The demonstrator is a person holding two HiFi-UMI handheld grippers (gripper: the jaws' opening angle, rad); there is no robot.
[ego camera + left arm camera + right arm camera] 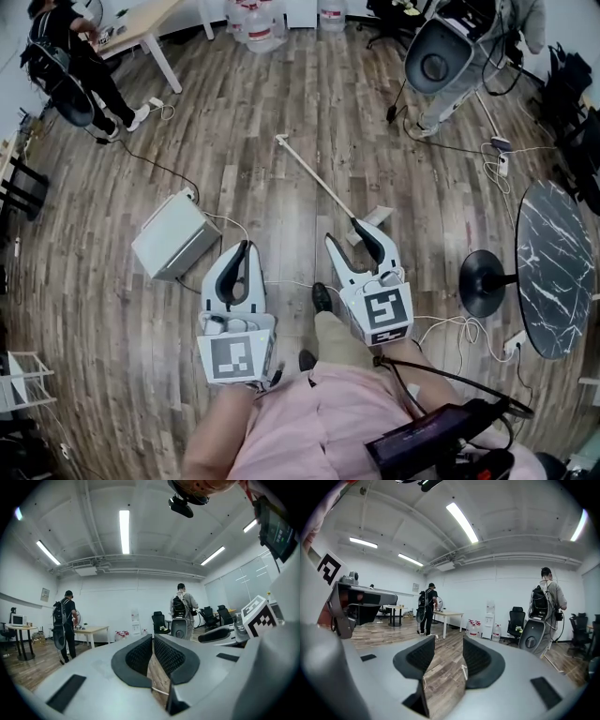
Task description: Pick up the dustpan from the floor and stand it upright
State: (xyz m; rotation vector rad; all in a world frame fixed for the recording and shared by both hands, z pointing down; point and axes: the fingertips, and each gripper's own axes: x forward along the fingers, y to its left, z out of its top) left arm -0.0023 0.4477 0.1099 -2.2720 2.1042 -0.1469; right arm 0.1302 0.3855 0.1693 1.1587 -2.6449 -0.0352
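The dustpan lies flat on the wood floor. Its long white handle runs up and left from the grey pan. My right gripper hovers just left of the pan, over the handle's lower end, and its jaws stand apart with nothing between them. In the right gripper view only floor and a thin white strip show in the gap. My left gripper hangs further left over bare floor, away from the dustpan. Its pads are nearly together and hold nothing.
A white box sits on the floor just left of the left gripper, with cables trailing round it. A black round stand base and a marble table are at right. A grey appliance and a person are farther off.
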